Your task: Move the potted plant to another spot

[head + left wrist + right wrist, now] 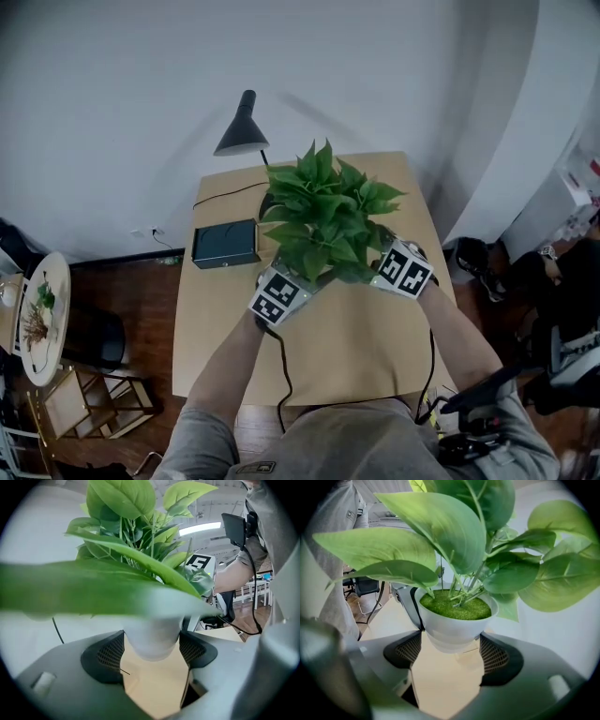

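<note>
Potted plant [323, 211] sits above mid desk [347, 356], pot btwn jaws of both: left gripper [152, 651] on its left side, right gripper [451, 651] on its right. Lamp [242, 127] behind, at desk's far edge. Box [225, 243] on desk, left of plant.

Smooth white pot [452, 627], slight gloss; grainy green moss fill [454, 606]. Waxy, plastic-looking leaves [445, 531]. On right gripper [451, 654]: matt grey shell, black perforated pads [494, 656]. Matt light wood-look tabletop [347, 356]; matt black lamp shade [242, 131] at its 11 o'clock.
</note>
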Tool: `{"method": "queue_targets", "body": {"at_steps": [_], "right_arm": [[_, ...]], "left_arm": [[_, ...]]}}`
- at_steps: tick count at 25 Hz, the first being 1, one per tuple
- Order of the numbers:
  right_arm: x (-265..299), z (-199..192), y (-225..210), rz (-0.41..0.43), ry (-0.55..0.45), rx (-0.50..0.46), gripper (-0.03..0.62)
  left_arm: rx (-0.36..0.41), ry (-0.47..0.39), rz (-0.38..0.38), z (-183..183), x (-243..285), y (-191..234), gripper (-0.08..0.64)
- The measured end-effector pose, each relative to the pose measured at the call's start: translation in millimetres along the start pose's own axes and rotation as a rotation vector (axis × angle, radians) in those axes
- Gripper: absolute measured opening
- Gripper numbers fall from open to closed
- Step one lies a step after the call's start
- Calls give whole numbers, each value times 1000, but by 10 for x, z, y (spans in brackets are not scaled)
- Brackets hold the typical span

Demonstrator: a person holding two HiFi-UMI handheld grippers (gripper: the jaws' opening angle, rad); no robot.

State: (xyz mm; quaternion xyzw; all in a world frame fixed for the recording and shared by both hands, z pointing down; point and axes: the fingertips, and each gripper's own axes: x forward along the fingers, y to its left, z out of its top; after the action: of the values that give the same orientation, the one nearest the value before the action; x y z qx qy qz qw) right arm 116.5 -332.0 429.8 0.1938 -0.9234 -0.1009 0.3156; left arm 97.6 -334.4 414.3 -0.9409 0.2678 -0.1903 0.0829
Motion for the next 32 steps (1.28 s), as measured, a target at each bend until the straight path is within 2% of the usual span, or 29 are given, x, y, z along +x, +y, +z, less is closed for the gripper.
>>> {"method": "queue_targets", "body": {"at_steps": [5,10,16,20,23,28,32], "right_arm": [[58,248,241,37,-17,-19,396],[306,525,512,118,-60,-42,393],[393,699,787,197,-111,-78,391],[467,766,946,229,-126,-90,390],[528,829,1004,241,-128,-95,388],[686,987,1030,233,-117,-99,388],[1067,1371,1159,206,-84,-78,387]], "left_arm": [[-18,9,36,-22,-347,-35,364],[-55,41,108,-191,-776,20,364],[-95,83,188,-289,-1106,-59,364],[-95,86,224,-356,-1279,-98,364],[-104,102,231,-440,-1380,-92,364],[-106,56,227,-454,-1543,58,364],[-101,32,193,-624,-2000,355,364]]}}
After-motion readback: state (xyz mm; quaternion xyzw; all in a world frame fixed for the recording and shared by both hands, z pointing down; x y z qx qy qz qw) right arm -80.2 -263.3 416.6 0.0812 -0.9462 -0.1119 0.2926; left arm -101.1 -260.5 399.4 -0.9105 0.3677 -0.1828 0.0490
